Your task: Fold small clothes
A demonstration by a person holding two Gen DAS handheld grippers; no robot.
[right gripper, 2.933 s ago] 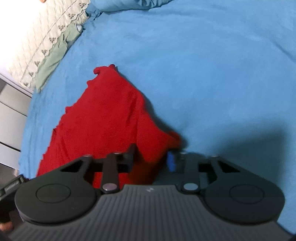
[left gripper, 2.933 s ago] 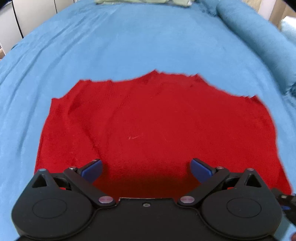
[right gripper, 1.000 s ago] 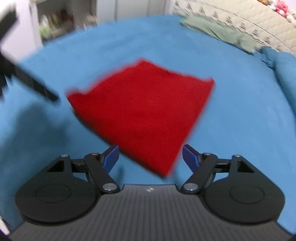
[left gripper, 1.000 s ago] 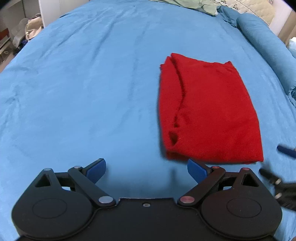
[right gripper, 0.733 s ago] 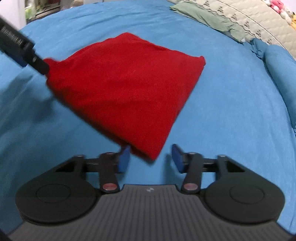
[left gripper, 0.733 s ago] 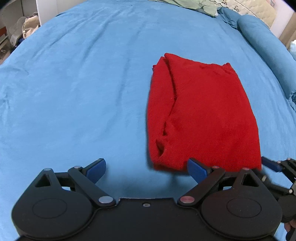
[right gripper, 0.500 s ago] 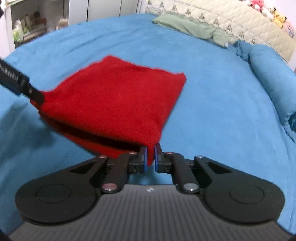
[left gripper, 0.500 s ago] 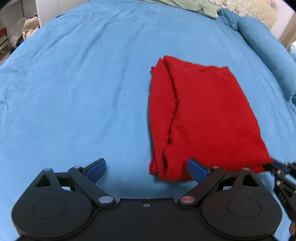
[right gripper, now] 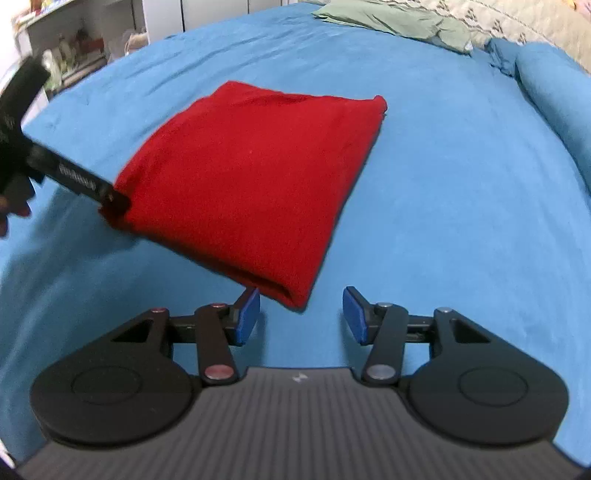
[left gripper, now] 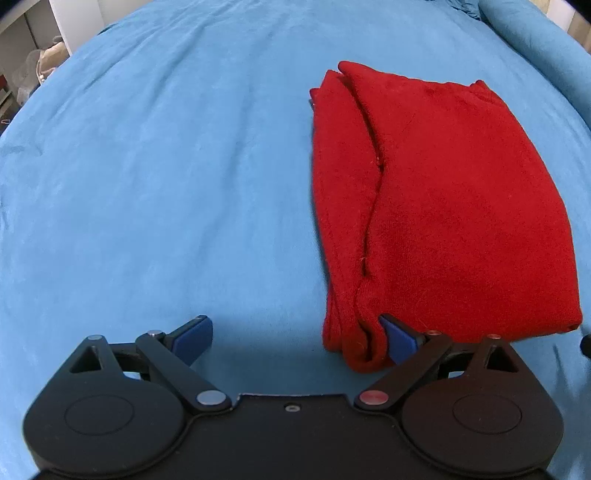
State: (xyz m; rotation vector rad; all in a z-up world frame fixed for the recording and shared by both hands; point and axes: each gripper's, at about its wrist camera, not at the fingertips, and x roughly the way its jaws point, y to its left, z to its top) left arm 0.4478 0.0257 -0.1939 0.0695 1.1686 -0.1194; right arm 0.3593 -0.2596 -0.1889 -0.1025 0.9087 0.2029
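The folded red garment [right gripper: 255,177] is being released at twelve o'clock by the right gripper's [right gripper: 301,315] opening, empty jaws, the left gripper's [left gripper: 295,334] jaws gaping; smoothing seems next.

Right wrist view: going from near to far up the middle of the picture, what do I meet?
Right tongs → folded red cloth → bare blue bedspread → green cloth at the far edge.
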